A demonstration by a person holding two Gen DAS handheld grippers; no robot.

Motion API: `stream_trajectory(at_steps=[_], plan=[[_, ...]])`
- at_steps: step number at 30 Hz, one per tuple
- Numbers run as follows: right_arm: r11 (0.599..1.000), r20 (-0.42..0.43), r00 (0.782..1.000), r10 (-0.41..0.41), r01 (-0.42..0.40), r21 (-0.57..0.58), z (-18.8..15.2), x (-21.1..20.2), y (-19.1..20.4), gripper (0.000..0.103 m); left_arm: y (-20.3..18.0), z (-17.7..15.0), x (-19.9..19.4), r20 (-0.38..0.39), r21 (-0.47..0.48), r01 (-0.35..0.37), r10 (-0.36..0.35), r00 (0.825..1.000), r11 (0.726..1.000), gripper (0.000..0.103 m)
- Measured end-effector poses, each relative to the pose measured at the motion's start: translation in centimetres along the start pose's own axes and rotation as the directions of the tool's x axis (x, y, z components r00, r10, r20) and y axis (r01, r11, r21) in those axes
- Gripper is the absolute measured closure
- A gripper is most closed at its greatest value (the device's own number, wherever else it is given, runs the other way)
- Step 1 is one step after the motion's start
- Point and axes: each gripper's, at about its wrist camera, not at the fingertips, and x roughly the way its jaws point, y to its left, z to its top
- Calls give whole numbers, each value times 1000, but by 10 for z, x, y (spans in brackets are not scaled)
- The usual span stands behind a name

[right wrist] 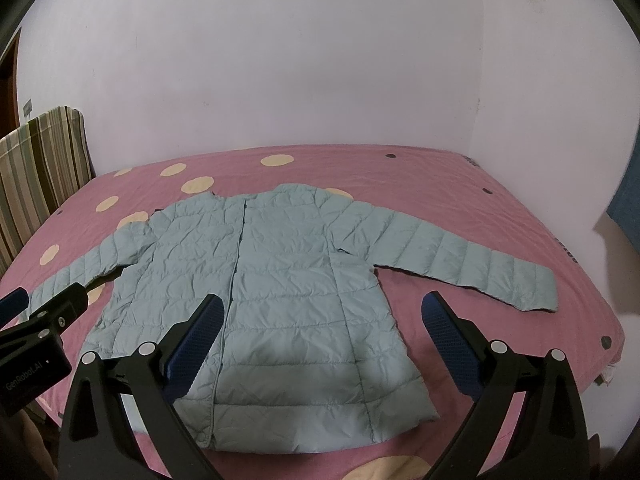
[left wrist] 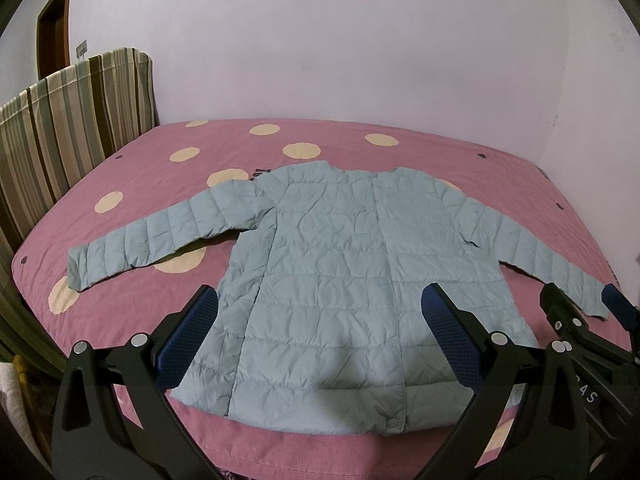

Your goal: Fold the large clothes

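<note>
One pale blue quilted jacket (left wrist: 332,264) lies flat and unfolded on one bed covered with a pink sheet (left wrist: 120,308) dotted with cream circles. Its front is up, the snap placket closed down the middle, its collar toward the far wall (left wrist: 320,40) and its hem at the near edge of the bed. Its two sleeves are spread out, one angling to the left (left wrist: 136,248) and one to the right (right wrist: 472,268), both resting on the sheet. Two grippers hang over the near edge of the bed. The left gripper (left wrist: 320,300) has its jaws spread wide with nothing between them; its blue-padded fingers (left wrist: 192,336) frame the lower body of the jacket, above the hem, without touching it as far as the view shows. The right gripper (right wrist: 322,308) is likewise spread wide and empty, its jaws framing the right half of the jacket's lower body, the left finger (right wrist: 196,340) over the placket and the right finger over bare sheet beyond the side seam. In the left wrist view the right gripper appears at the right edge, near the right cuff. One striped headboard cushion (left wrist: 68,128) stands upright along the left side of the bed.
</note>
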Motion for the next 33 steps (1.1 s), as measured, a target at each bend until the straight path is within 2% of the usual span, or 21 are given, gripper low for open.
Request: stream_trajectory(at_steps=[33], plan=[[1000,-8,1000,1,-1,-2,-8,3,1,5,4,-4,9,-26,-6,2,-2,1000,1000,2]])
